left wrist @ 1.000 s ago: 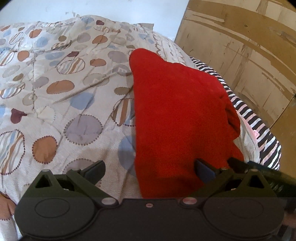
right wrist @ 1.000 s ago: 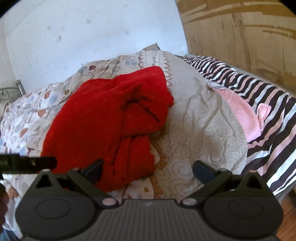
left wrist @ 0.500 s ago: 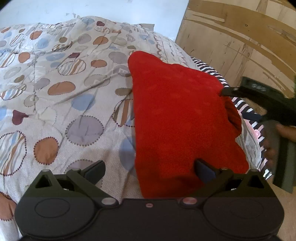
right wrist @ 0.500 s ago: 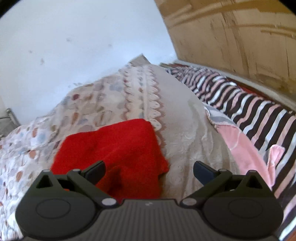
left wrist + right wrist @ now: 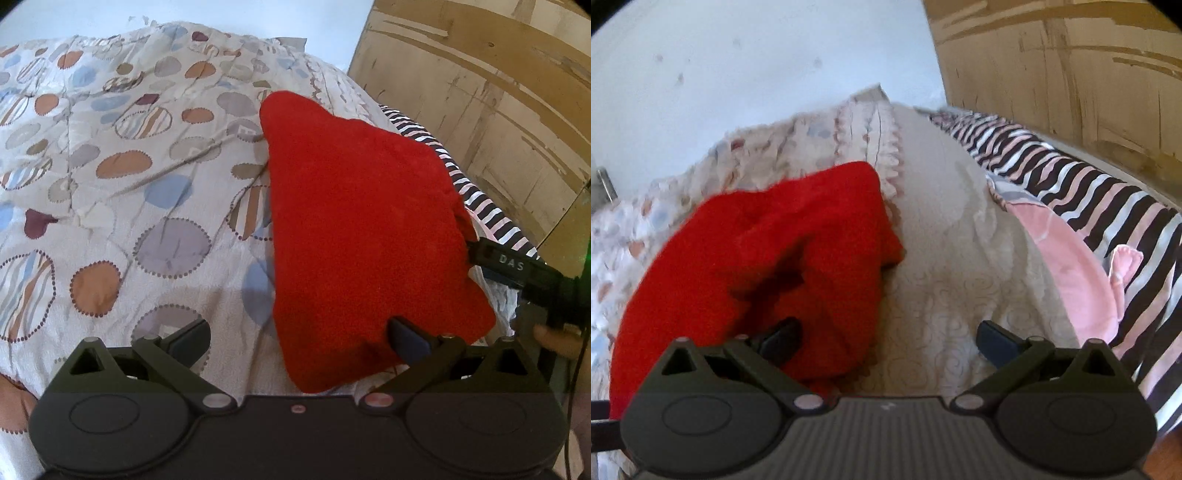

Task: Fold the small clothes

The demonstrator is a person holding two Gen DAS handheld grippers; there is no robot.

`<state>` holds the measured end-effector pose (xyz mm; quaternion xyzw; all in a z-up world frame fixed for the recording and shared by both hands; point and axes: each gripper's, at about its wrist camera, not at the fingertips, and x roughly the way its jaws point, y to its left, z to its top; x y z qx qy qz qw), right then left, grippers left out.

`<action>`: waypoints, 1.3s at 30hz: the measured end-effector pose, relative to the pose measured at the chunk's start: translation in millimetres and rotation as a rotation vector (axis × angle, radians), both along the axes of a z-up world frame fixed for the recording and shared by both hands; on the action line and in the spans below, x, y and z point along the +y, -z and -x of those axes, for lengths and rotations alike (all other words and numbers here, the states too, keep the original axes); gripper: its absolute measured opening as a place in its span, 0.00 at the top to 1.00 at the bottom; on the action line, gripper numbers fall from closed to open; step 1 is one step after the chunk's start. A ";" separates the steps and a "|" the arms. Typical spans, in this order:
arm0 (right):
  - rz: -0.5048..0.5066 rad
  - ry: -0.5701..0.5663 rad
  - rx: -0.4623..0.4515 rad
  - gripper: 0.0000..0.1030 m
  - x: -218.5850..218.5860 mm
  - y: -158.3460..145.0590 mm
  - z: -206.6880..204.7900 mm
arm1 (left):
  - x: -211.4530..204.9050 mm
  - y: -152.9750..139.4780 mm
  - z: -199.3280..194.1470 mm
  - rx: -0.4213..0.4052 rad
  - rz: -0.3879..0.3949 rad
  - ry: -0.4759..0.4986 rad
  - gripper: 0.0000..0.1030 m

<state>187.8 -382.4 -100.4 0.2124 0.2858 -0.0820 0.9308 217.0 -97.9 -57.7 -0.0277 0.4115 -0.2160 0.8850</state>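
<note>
— What's closest to you from where you stand?

— The left gripper, low over the bed, its fingers wide apart. The right-hand finger sits over the near edge of the red garment; the other one hangs over the quilt.

— And the right gripper?

— The right gripper is spread open too. Its left finger is against the red garment, which bunches up in folds on that side; its right finger is over plain swirl-patterned quilt. Seen from the left gripper, the right gripper's tip meets the garment's right edge, but I can't tell if it actually touches.

— Where does the garment lie?

— Flat on the quilt, toward the right side of the bed, narrowing to a point at the far end.

— Beyond it?

— A black, white and pink striped sheet along the right edge, with something pink lying on it. Then a worn wooden panel on the right and a pale wall behind the bed.
</note>
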 end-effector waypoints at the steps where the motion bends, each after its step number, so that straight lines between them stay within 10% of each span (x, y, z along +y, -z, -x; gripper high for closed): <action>1: -0.025 0.006 -0.002 0.00 -2.1 0.6 1.8 | -0.4 -0.4 0.2 0.000 -0.002 -0.001 0.01; 9: -0.151 0.023 -0.162 0.00 -26.9 -26.8 16.2 | -2.1 -0.2 1.9 -0.011 -0.017 -0.001 0.01; 19: -0.152 0.115 -0.025 0.00 -29.1 -2.9 -29.0 | -4.1 -3.8 3.1 -0.016 -0.056 0.007 0.01; 30: -0.194 0.041 -0.261 0.01 -37.4 -7.3 -4.9 | -2.6 -1.5 1.6 0.008 -0.027 -0.018 0.01; 39: -0.135 -0.116 -0.238 0.73 -45.5 -22.6 -71.9 | -2.8 -2.3 2.9 -0.020 -0.029 -0.004 0.01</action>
